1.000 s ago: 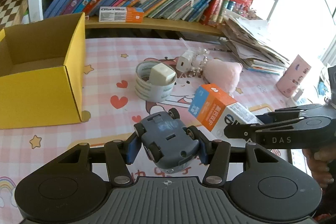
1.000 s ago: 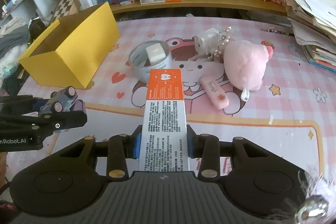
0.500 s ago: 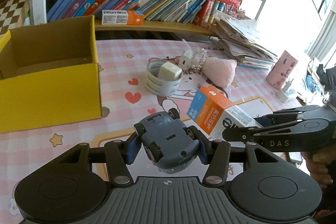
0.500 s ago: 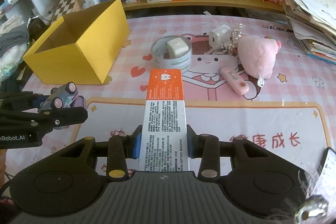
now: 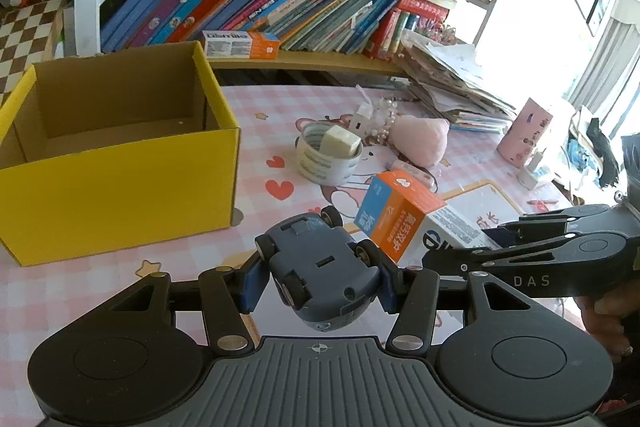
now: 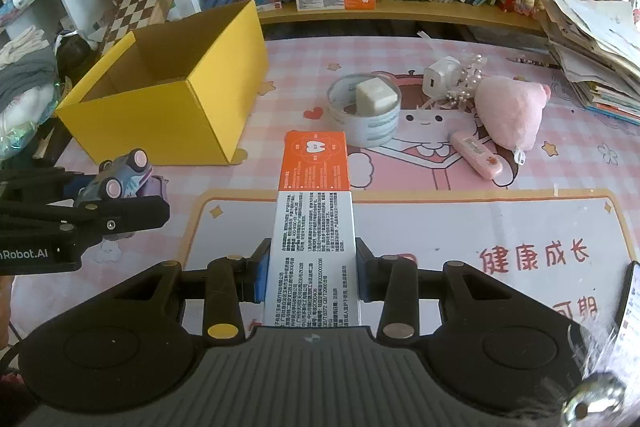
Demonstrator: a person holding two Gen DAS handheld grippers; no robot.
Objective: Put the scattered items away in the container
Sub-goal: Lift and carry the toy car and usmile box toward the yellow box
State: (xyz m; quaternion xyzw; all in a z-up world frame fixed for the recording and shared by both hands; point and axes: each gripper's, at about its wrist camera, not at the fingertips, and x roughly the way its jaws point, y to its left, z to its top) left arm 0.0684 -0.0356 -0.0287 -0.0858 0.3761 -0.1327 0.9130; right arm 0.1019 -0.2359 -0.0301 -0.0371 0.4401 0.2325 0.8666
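Yellow box (image 5: 120,163) nearer now; left fingers (image 5: 251,281) around toy car (image 5: 320,267), right fingers (image 6: 258,277) around toothpaste carton (image 6: 314,219).

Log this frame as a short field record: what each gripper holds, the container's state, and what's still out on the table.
left gripper: shut on toy car, wheels up
right gripper: shut on toothpaste box
container: yellow box, open, nothing visible inside
still on table: tape roll with white block in it, pink plush, white charger, pink stick
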